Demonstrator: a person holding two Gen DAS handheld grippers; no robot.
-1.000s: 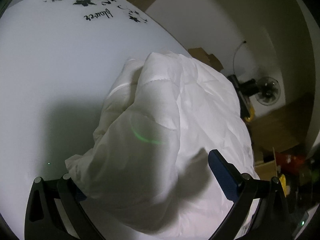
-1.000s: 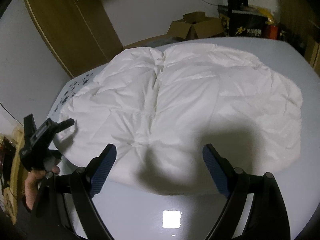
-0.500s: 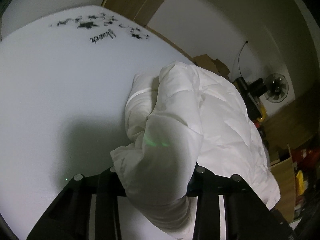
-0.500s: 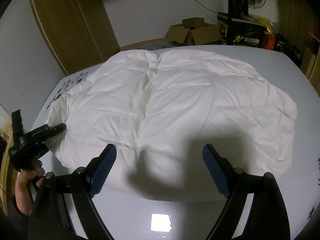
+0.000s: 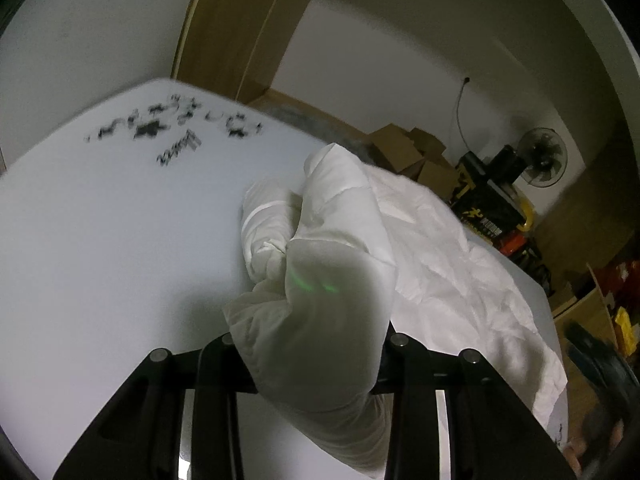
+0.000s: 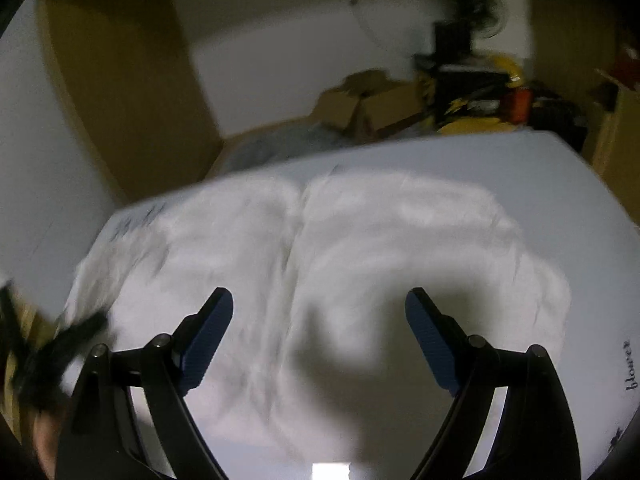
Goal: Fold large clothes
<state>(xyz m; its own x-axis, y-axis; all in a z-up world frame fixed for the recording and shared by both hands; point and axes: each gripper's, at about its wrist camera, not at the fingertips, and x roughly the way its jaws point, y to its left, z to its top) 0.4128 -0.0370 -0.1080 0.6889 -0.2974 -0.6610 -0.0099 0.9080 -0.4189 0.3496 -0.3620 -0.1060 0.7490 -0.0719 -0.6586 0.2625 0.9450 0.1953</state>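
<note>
Left tool [image 5: 312,344] clamps white quilted garment [image 5: 440,264]; right tool [image 6: 320,320] gapes.

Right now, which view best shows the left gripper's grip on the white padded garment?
Left wrist view: the left gripper is shut on a bunched corner of the white padded garment, sharp and close. The right wrist view shows the garment spread but blurred, the left gripper a smear at its edge.

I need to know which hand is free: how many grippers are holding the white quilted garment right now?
1. The left gripper is shut on a bunched edge of the white quilted garment. The right gripper hangs open above it, gripping nothing.
</note>
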